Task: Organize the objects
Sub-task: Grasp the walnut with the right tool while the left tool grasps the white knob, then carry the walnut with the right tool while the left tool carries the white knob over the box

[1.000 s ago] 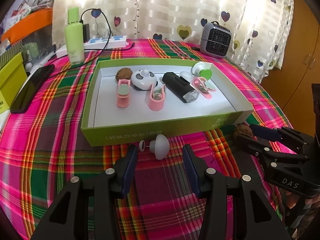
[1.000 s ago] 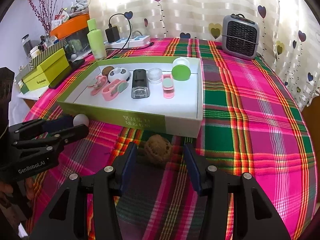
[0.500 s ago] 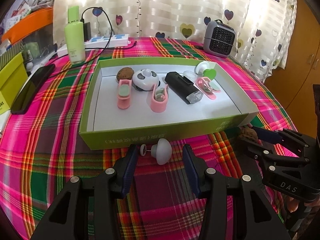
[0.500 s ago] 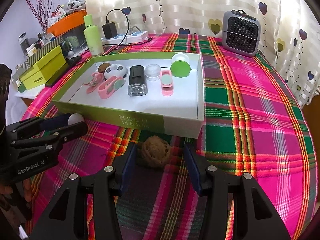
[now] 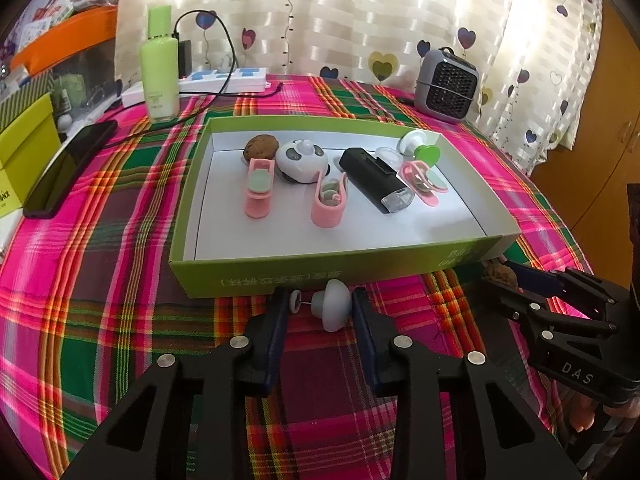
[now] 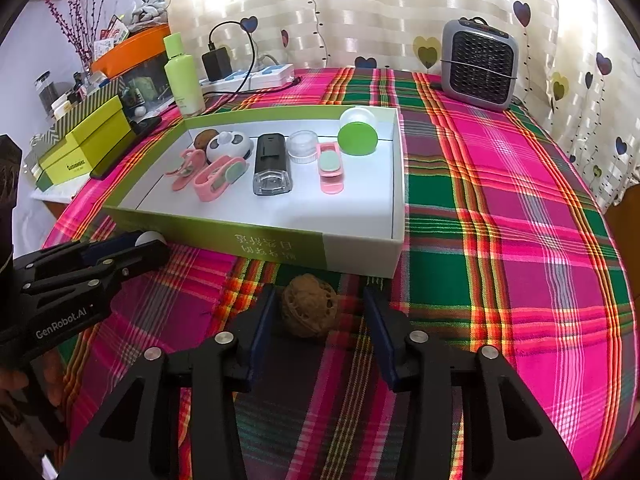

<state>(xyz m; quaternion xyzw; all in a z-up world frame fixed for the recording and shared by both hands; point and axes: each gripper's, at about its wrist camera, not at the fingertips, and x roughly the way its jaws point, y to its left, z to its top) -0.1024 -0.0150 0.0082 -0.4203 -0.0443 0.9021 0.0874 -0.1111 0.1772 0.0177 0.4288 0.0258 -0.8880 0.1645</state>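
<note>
- The left claw (image 5: 320, 312) pointed down at the plaid-covered counter (image 5: 100, 280), its jaws narrowing around a small grey mushroom-shaped piece (image 5: 332, 308).
- That piece lay on the cloth between the two pads, just in front of the green box (image 5: 280, 272); its cap looked to be at the right pad and its small white disc at the left pad, though whether either pressed on it could not be told.
- The right claw (image 6: 318, 316) also pointed down, its jaws closing with a brown walnut (image 6: 309, 310) between them.
- The walnut sat on the counter just before the box's near wall, close to the left pad, with a clear gap to the right pad.
- Inside the box lay pink clips (image 5: 258, 188), a panda-faced piece (image 5: 302, 160), a black device (image 5: 374, 178) and a green-capped item (image 5: 426, 156).
</note>
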